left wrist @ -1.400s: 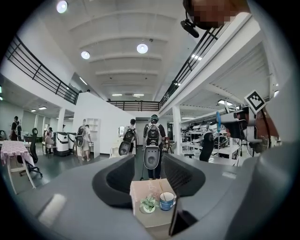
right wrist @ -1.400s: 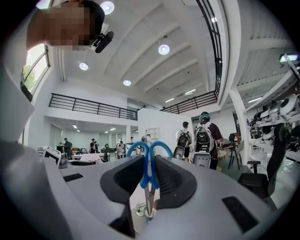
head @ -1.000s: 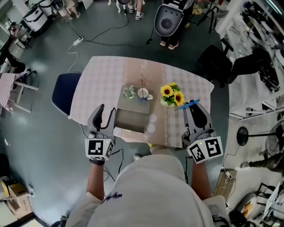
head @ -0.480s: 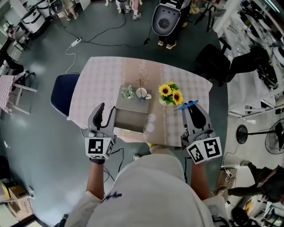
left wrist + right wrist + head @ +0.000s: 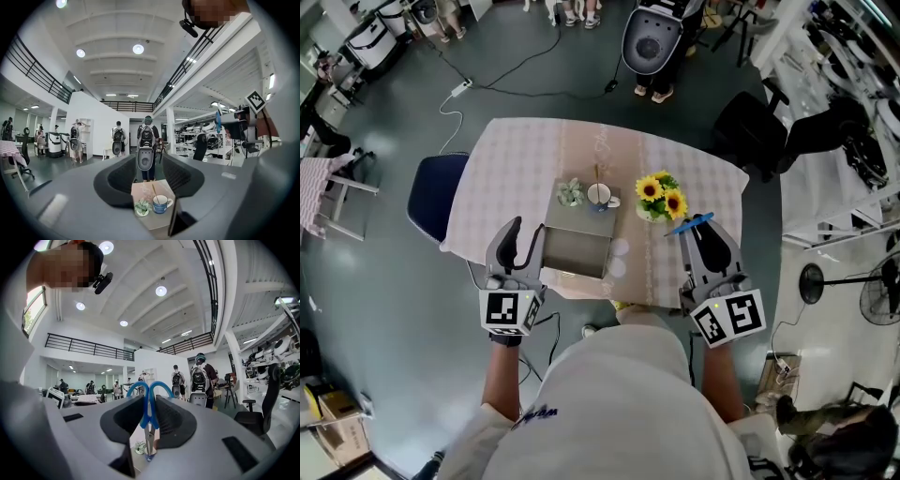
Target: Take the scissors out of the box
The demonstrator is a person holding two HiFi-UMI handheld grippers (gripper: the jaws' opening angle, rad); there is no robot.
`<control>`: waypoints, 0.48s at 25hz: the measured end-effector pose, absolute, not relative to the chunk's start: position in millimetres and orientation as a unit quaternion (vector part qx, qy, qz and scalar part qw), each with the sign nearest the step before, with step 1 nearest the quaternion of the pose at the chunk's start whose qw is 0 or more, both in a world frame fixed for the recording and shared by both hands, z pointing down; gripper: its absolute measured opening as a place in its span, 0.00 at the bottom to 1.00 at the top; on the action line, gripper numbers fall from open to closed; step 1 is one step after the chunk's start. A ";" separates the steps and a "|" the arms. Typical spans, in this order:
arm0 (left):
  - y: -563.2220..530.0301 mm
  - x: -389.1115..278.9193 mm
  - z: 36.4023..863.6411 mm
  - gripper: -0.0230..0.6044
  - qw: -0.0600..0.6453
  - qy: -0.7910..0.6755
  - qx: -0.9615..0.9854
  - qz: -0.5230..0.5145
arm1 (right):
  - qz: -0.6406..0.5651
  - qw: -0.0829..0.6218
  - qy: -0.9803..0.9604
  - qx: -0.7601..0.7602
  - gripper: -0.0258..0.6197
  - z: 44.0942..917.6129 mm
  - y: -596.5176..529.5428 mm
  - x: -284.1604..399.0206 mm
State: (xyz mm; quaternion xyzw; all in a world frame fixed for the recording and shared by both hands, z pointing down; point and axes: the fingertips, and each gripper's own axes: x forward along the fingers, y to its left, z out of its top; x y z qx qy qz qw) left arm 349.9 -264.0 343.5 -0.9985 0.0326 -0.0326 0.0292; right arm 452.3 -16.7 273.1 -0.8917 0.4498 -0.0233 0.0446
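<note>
Blue-handled scissors [image 5: 148, 414] sit pinched in the right gripper's [image 5: 703, 242] fingers, off to the side of the box [image 5: 578, 254]. The left gripper's [image 5: 518, 246] fingers stand partly apart, empty, just beside that box.

- No word, number or brand name can be read in any view.
- The white cube [image 5: 508, 312] on the left gripper [image 5: 525, 234] and its twin [image 5: 729, 319] on the right gripper [image 5: 704, 229] carry black-and-white square marker patterns, not letters.
- Small dark script on the person's pale grey shirt [image 5: 539, 412] is too small to read.
- Faint writing on the pink checked tablecloth [image 5: 602, 142] is illegible.
</note>
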 end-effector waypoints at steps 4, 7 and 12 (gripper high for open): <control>-262.5 348.6 344.6 0.32 0.029 0.032 -0.998 -0.034 | -0.023 0.040 0.450 -0.892 0.17 273.7 -15.5 451.4; -262.5 348.4 347.7 0.32 0.026 0.032 -0.998 -0.036 | -0.022 0.036 0.448 -0.893 0.17 276.0 -14.7 452.3; -262.2 349.1 347.9 0.32 0.027 0.031 -0.999 -0.036 | -0.022 0.030 0.446 -0.894 0.17 277.4 -14.7 452.4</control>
